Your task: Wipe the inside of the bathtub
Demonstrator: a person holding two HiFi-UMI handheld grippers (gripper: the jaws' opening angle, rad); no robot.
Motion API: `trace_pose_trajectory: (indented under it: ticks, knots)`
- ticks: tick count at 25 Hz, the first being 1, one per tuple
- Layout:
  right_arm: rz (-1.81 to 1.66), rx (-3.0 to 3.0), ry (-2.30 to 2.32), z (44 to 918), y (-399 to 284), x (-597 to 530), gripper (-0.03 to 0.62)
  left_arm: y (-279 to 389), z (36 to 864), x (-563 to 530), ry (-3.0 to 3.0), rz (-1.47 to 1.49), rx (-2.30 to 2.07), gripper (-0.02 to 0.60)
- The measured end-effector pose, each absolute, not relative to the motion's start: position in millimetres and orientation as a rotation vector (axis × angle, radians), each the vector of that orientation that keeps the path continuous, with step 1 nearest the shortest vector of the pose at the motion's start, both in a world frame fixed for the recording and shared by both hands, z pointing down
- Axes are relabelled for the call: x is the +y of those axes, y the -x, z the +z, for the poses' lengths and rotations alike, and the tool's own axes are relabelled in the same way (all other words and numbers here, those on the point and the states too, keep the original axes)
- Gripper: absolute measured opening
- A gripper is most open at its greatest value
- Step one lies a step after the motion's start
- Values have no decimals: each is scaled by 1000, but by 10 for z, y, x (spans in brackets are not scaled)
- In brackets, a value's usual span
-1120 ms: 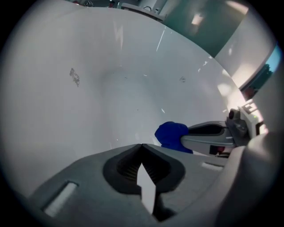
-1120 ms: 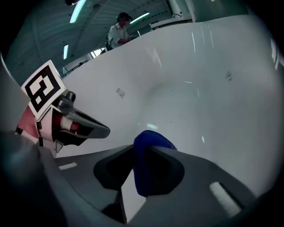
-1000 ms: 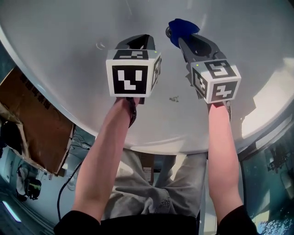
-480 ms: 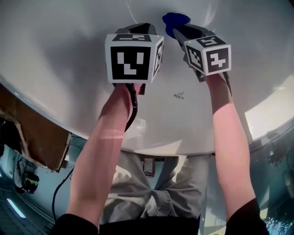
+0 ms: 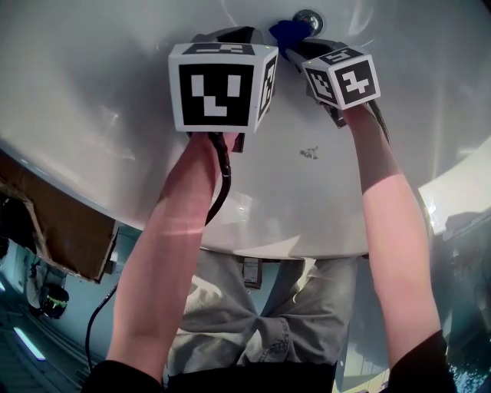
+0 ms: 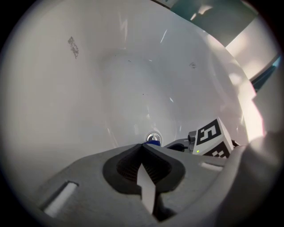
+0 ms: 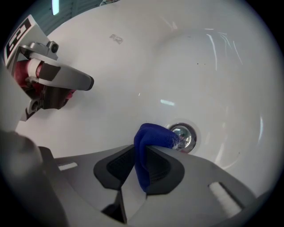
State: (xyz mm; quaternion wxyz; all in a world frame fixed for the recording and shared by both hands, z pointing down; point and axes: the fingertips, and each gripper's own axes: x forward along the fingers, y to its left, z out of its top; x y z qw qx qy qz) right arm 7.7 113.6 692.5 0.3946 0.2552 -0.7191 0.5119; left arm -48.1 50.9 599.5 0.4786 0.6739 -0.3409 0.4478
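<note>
Both my grippers reach down into the white bathtub [image 5: 92, 92]. My right gripper [image 5: 295, 42] is shut on a blue cloth [image 5: 288, 32], whose folded end [image 7: 148, 142] sticks out between the jaws right beside the chrome drain [image 7: 184, 135]. The drain [image 5: 308, 17] shows at the top of the head view, just past the cloth. My left gripper [image 5: 226, 34] hangs beside the right one, to its left, shut with nothing between its jaws [image 6: 143, 148]. The left gripper view has the drain [image 6: 153, 138] just beyond the jaw tips.
A small patch of debris [image 5: 310, 153] lies on the tub's near slope below the right gripper. The tub's near rim [image 5: 253, 246] runs across the head view over the person's legs. A brown cardboard sheet [image 5: 54, 238] stands outside the tub at the left.
Both grippers have pushed farther into the tub toward the drain. The blue cloth now sits right at the drain, which has come into the head view.
</note>
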Motion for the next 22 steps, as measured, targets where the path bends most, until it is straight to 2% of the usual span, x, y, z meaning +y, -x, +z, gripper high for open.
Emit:
trace_pose_trajectory:
  ticks: [8,15,22]
  knots:
    - [1376,-1736,-494,7033,90,1485,80,589,5980,631,-1645,1115,-805,5]
    - [1217,-1747,-312,6944,150,1691,78,614,5933,654,-1654,1128,-809,5]
    - [1206,-1761,-198,6782,174,1857,78,590,5838,699,-1666,1128,-820,5]
